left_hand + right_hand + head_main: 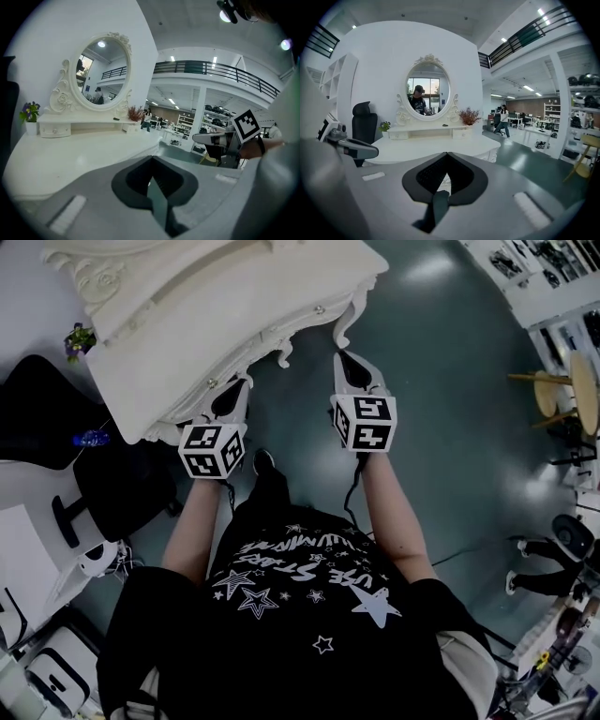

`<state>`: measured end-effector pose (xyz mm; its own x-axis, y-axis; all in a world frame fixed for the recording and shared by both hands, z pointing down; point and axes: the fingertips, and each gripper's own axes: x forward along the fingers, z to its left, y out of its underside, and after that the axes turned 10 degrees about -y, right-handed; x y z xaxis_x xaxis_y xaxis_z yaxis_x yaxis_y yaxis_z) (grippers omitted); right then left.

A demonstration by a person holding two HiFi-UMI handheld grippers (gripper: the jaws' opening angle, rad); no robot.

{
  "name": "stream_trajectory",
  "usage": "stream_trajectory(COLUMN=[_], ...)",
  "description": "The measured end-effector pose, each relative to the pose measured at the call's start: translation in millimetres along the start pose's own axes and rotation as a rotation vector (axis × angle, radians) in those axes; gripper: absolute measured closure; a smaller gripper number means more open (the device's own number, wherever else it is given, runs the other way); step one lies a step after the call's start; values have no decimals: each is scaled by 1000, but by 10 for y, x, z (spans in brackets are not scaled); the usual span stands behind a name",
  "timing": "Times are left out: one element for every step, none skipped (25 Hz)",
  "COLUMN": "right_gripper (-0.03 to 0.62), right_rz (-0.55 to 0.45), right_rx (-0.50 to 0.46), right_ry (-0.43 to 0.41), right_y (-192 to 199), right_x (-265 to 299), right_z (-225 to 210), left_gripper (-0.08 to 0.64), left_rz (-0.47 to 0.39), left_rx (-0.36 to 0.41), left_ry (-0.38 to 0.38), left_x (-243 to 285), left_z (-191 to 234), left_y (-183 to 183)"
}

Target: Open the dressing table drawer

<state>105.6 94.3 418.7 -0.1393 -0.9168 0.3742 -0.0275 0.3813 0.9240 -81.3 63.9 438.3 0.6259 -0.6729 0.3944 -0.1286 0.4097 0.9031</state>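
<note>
The white dressing table (234, 296) stands ahead of me, its carved front rail carrying two small knobs (320, 308) (212, 382). My left gripper (231, 397) is at the table's front edge, close to the left knob, jaws together and empty. My right gripper (357, 369) hangs over the floor just right of the table's front corner, also shut on nothing. In the left gripper view the left gripper (151, 158) points across the tabletop (79, 152) toward the oval mirror (101, 72). In the right gripper view the right gripper (447, 153) faces the table (436, 144) and mirror (427, 89).
A black office chair (122, 484) sits left of the table, with a blue bottle (92, 438) and a potted plant (80, 337) nearby. A wooden stool (562, 390) stands far right on the green floor (450, 362). A person (504, 121) walks in the distance.
</note>
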Motion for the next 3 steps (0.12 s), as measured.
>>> stream_trajectory(right_gripper=[565, 565, 565], right_rz=[-1, -2, -3], right_rx=[0, -1, -2], right_ry=[0, 0, 0], right_y=[23, 47, 71], right_x=[-104, -208, -313], right_z=[-1, 0, 1], left_gripper=[558, 558, 558], left_rz=[-1, -3, -4], left_rx=[4, 8, 14], left_ry=[2, 5, 9], left_x=[-63, -128, -192], left_z=[-89, -178, -266], left_y=[22, 43, 65])
